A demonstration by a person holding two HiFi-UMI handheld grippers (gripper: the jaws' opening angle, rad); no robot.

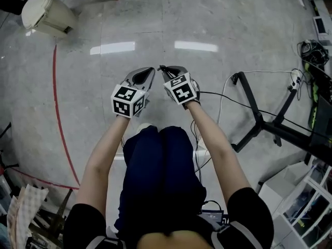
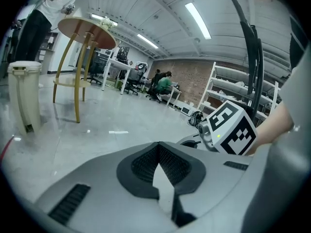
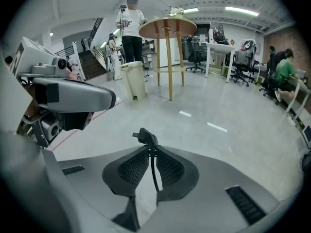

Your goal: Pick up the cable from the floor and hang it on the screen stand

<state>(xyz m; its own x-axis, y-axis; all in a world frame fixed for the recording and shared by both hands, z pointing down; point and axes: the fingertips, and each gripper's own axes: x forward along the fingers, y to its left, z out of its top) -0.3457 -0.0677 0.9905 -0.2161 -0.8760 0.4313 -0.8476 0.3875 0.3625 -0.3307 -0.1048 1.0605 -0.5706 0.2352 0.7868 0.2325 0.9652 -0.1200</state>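
Note:
My right gripper (image 1: 167, 69) is shut on a thin black cable (image 1: 228, 99). The cable's plug end (image 3: 146, 137) sticks up past the gripper's tips (image 3: 151, 149), and the cord runs down between the pads. From the gripper, the cable trails right across the floor toward the black screen stand (image 1: 258, 119). My left gripper (image 1: 150, 71) is held close beside the right one. Its jaws (image 2: 159, 147) are shut tip to tip with nothing between them. Both grippers are held out in front of the person's knees, above the floor.
A white bin (image 1: 44, 12) stands at the far left and a red floor line (image 1: 56, 102) curves past it. A white cable (image 1: 223, 95) loops by the stand. White shelving (image 1: 306, 201) is at the lower right. A tall round wooden table (image 3: 167, 27) and a standing person (image 3: 131, 28) are ahead.

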